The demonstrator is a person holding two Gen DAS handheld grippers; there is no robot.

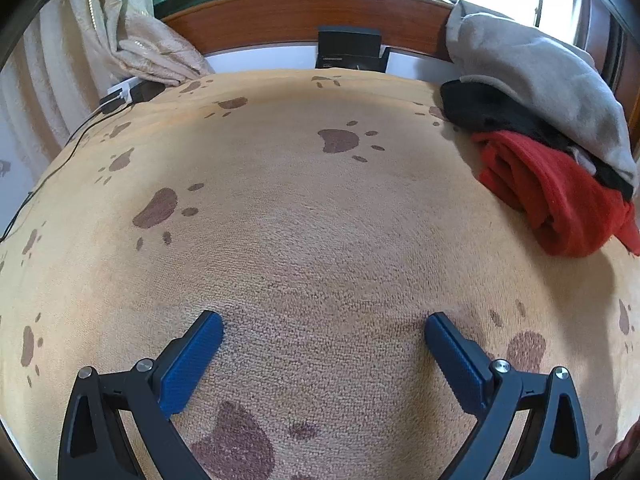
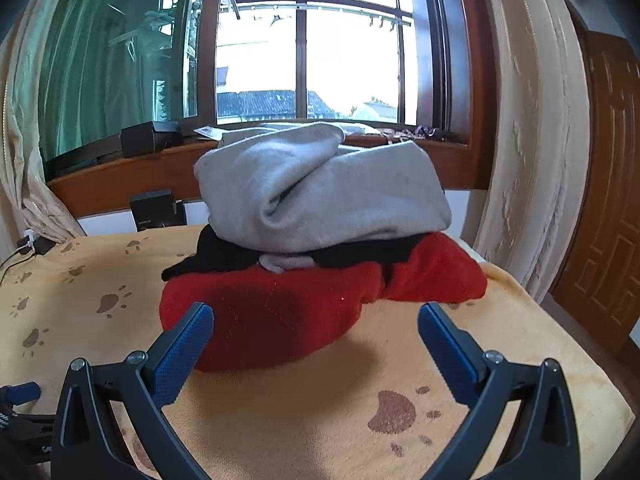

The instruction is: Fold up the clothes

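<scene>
The black garment [image 2: 224, 258] lies mostly buried between the grey garment [image 2: 320, 192] and the red garment [image 2: 272, 312], so its shape cannot be told. In the left wrist view the red garment [image 1: 552, 200] runs off the right edge. The label on the black box [image 1: 348, 50] is too small to read.

Hovering with blue fingers [image 1: 192, 360] spread wide, the left gripper [image 1: 324, 326] over the tan paw-print blanket [image 1: 304, 232], nothing between them. Lying at the right of the frame, a heap of clothes: grey garment [image 1: 540, 80] topping black garment [image 1: 492, 110], red garment [image 1: 548, 196] spilling out beneath.
</scene>
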